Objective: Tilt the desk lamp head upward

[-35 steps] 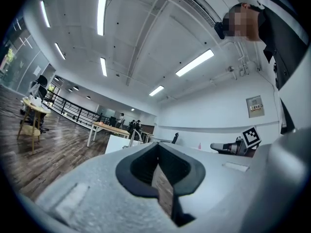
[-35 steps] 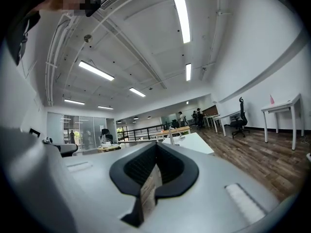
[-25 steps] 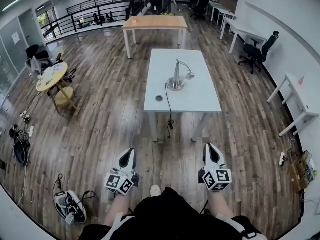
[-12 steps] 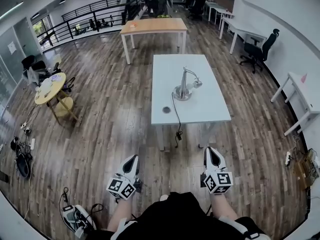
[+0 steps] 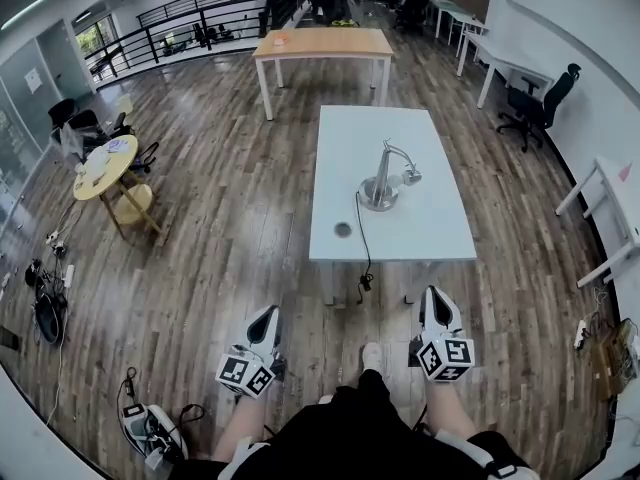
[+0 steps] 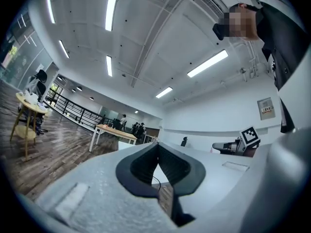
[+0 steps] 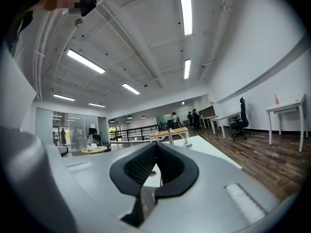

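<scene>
A silver desk lamp (image 5: 384, 180) stands on a white table (image 5: 420, 233) ahead of me, its curved neck ending in a small head (image 5: 410, 178) that droops to the right. Its black cord (image 5: 363, 253) runs off the table's front edge. Both grippers hang low over the wood floor, short of the table. The left gripper (image 5: 266, 318) is shut and empty, and so is the right gripper (image 5: 435, 303). In the right gripper view the lamp (image 7: 176, 136) shows small beyond the shut jaws (image 7: 156, 152). The left gripper view shows its shut jaws (image 6: 158, 149) only.
A wooden table (image 5: 325, 43) stands behind the white one. A round yellow table (image 5: 105, 163) with chairs is at the left. White desks (image 5: 610, 198) and an office chair (image 5: 545, 98) line the right wall. Shoes (image 5: 145, 428) lie on the floor at the lower left.
The white table and lamp have come nearer and shifted right in the head view as the person walks forward. Both grippers stay shut and low.
</scene>
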